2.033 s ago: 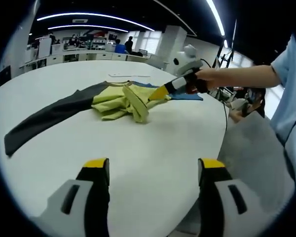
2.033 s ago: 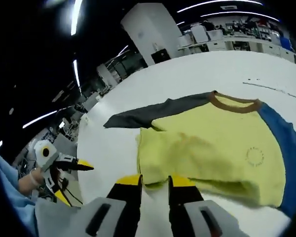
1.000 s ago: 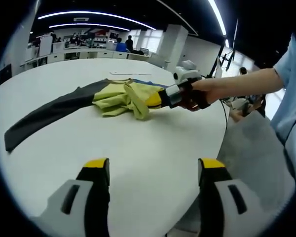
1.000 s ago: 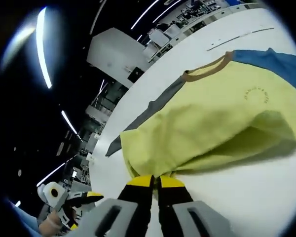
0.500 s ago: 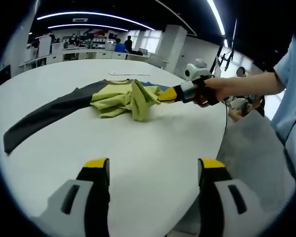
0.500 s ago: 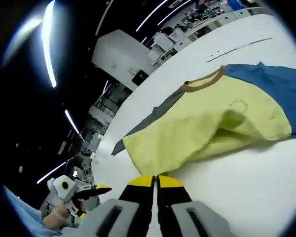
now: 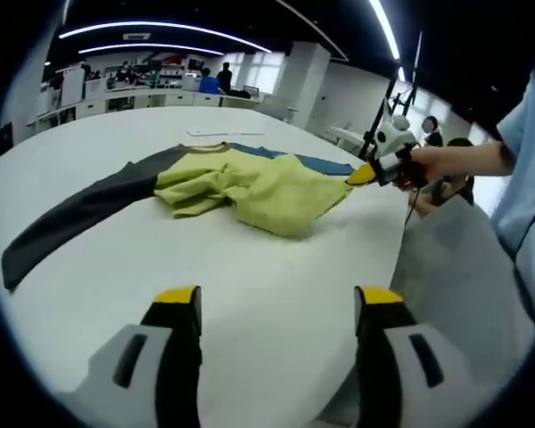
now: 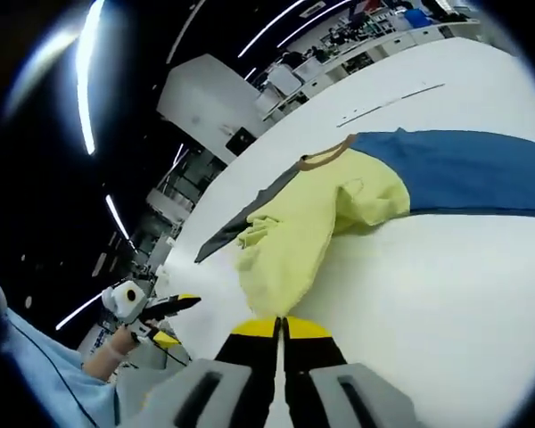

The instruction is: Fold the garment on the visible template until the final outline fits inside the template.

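Right tongs (image 8: 281, 328) clamped on the garment (image 8: 290, 241) hem; left tongs (image 7: 278, 308) apart above the desk (image 7: 250, 294). We cannot discern the template.

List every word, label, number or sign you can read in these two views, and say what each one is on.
None can be read.
The garment: no print shows on the yellow body, the blue sleeve or the grey sleeve.
The white table: thin dark lines near its far edge, no lettering.
The room behind: shelves, desks and ceiling lights, anything written there is too small and blurred.
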### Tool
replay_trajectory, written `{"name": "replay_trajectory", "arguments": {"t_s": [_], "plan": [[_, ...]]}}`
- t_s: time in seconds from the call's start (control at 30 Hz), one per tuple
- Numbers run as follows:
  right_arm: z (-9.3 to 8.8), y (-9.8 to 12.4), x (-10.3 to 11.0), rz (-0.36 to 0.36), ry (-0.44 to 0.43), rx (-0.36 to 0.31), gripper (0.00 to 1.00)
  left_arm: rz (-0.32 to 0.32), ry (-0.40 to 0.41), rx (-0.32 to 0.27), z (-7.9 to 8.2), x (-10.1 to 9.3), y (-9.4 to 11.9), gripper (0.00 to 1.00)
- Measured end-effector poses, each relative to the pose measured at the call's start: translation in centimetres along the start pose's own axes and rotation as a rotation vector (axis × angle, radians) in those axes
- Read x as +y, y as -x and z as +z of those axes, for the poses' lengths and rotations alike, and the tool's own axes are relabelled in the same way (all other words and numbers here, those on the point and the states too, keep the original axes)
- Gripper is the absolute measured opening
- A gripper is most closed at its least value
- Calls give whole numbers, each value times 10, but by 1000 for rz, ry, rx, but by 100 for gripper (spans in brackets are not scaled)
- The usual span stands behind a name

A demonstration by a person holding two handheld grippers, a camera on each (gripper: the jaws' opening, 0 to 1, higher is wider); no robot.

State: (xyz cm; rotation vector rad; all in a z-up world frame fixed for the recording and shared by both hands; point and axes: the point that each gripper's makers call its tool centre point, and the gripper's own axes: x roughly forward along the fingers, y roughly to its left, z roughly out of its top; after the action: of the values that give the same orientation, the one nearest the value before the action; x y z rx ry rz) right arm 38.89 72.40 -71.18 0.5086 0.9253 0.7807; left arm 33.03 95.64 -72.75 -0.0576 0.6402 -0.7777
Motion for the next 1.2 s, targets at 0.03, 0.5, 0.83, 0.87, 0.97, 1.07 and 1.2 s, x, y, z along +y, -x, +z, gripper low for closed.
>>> {"name": "replay_trajectory", "arguments": {"t_s": [0.03,0.5,0.83,0.87,0.97,1.07,1.2], "plan": [[-2,4,-1,-5,2,3,0,-1,-6,3,1,1,-1,65],[-36,33,-20,-97,85,65,0,57,-89,53,26,30,-20,41],[-32,42,-26,-110,53,34,0,145,13,54,47,71,-50,21],[-31,41,-26,-109,52,33,0,155,41,51,48,77,-55,20],[-32,41,-26,-110,56,33,0,201,123,46,48,92,-65,13],[-32,40,-25,-108,51,31,0,240,152,44,49,105,-71,10],[-34,40,-24,-107,52,33,0,251,193,46,47,111,-77,9]]}}
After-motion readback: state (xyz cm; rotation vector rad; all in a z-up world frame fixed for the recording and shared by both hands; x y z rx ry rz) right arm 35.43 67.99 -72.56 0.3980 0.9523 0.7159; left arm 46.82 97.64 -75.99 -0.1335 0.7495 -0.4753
